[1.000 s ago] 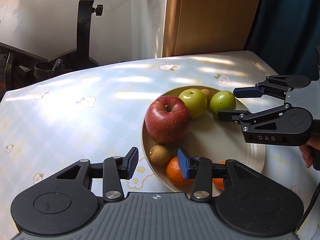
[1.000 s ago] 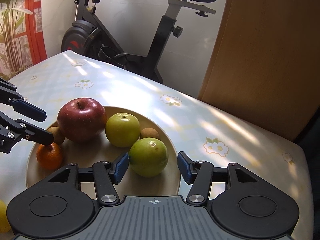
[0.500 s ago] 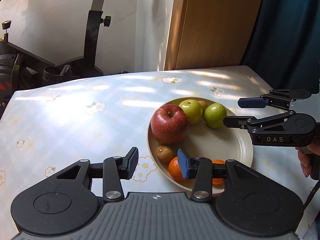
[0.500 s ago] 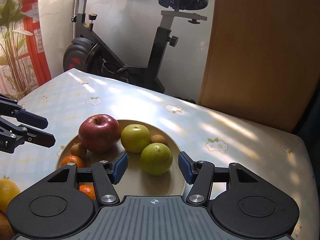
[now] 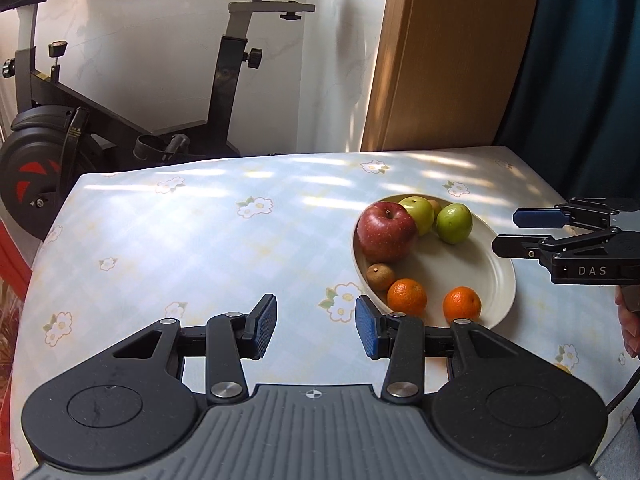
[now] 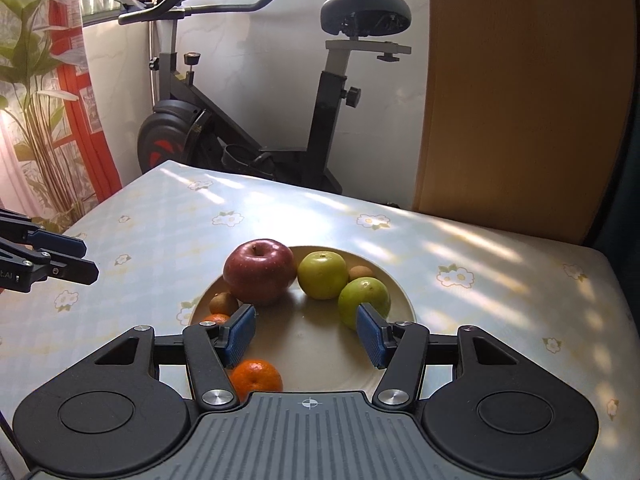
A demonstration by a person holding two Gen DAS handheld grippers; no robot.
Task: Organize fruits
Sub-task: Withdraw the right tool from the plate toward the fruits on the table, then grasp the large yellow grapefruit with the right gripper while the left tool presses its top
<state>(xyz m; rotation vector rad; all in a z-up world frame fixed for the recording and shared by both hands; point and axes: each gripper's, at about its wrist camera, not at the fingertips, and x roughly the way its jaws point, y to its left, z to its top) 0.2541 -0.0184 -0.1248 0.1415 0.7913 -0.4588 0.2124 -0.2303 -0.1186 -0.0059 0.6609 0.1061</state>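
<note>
Both grippers are empty, fingers apart: our left gripper (image 5: 316, 330) beside the plate (image 5: 496, 276), our right gripper (image 6: 306, 330) nearer, with the green apple (image 6: 364, 300) just ahead-right.

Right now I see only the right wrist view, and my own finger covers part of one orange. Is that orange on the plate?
Observer: Yes. In the left wrist view that orange lies whole on the plate, beside the small brown fruit.
Operator: Does the left gripper hold anything?
Observer: No. The left gripper is open, and only tablecloth shows between its pads.
Operator: What is behind my gripper?
Observer: A person's hand shows at the picture's edge, below the right gripper.
</note>
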